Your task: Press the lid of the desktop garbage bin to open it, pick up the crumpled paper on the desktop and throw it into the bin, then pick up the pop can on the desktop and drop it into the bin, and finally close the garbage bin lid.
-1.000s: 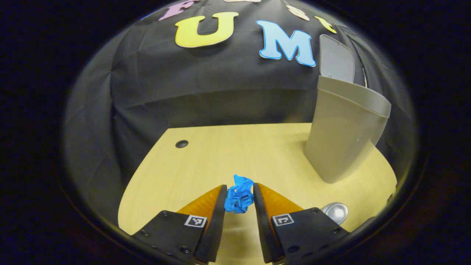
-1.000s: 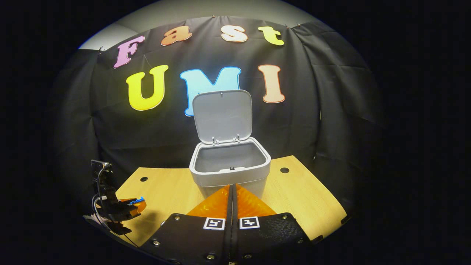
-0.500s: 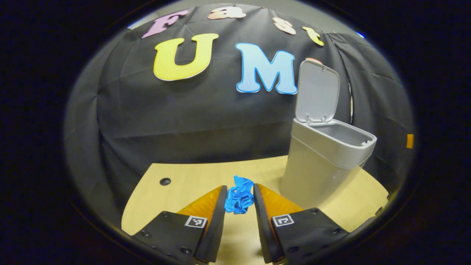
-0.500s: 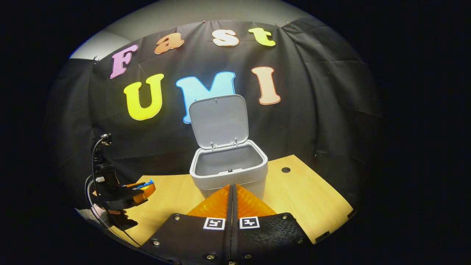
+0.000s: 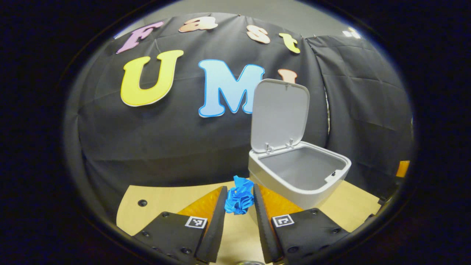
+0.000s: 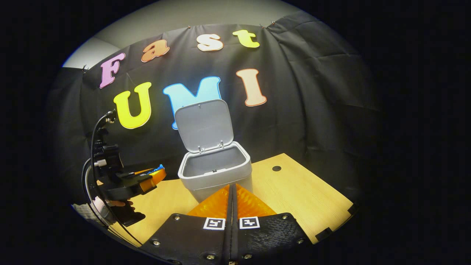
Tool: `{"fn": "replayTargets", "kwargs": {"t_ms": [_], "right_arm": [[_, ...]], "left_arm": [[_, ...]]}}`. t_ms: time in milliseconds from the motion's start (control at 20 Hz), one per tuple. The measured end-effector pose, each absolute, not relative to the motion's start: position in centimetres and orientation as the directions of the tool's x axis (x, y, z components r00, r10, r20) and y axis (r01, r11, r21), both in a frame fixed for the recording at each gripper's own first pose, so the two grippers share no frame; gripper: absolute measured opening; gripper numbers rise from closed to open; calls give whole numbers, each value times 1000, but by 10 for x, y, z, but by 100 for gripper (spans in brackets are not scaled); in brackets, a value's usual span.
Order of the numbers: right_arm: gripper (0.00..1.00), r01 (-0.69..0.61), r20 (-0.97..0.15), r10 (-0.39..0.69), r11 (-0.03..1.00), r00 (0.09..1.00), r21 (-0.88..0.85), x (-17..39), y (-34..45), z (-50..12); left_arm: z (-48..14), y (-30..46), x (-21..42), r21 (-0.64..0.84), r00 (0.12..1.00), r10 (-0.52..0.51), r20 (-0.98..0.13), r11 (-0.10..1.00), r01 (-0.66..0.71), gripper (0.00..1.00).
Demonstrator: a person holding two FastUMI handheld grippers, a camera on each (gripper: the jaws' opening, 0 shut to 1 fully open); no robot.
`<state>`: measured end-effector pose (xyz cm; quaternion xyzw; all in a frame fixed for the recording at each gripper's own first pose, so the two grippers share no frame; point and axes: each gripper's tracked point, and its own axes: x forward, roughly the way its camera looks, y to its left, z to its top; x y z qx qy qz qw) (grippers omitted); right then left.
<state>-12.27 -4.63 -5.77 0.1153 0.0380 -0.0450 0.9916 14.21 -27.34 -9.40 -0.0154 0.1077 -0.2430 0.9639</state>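
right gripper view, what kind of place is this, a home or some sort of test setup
Most likely a staged recording booth, not a home: black cloth hangs as the back wall, a bare wooden desktop carries a small grey garbage bin with its lid up, and a handheld left gripper carries blue crumpled paper.

**Rig appearance, both handheld grippers**

Your left gripper [image 5: 239,206] in its own view: two wedge-shaped fingers with ribbed inner faces, each bolted to a matte black textured mount. Each mount carries one small square black-and-white fiducial tag near its inner top corner, and round dark screw heads along its outer edge.

Your right gripper [image 6: 232,206] is built the same way: paired tags side by side, silvery screws at the mount corners.

In the right gripper view, your left gripper [image 6: 152,176] has a black body, and a thin black cable [image 6: 94,129] loops up from its rear.
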Motion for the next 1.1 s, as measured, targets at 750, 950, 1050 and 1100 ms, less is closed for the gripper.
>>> {"fn": "replayTargets", "kwargs": {"t_ms": [750,950,1050,1100], "right_arm": [[0,200,-104,-176,934,979,297,-145,-79,-75],[0,221,-117,-194,924,974,311,-146,-83,-77],[0,230,-120,-201,921,972,315,-147,-86,-79],[0,233,-122,-205,919,971,317,-148,-86,-81]], "left_arm": [[-44,-368,147,-38,796,-594,-118,804,594,58],[-42,-386,151,-36,783,-612,-111,790,612,57],[-42,-390,152,-34,779,-617,-112,786,617,56],[-44,-393,152,-36,775,-621,-114,782,622,56]]}}
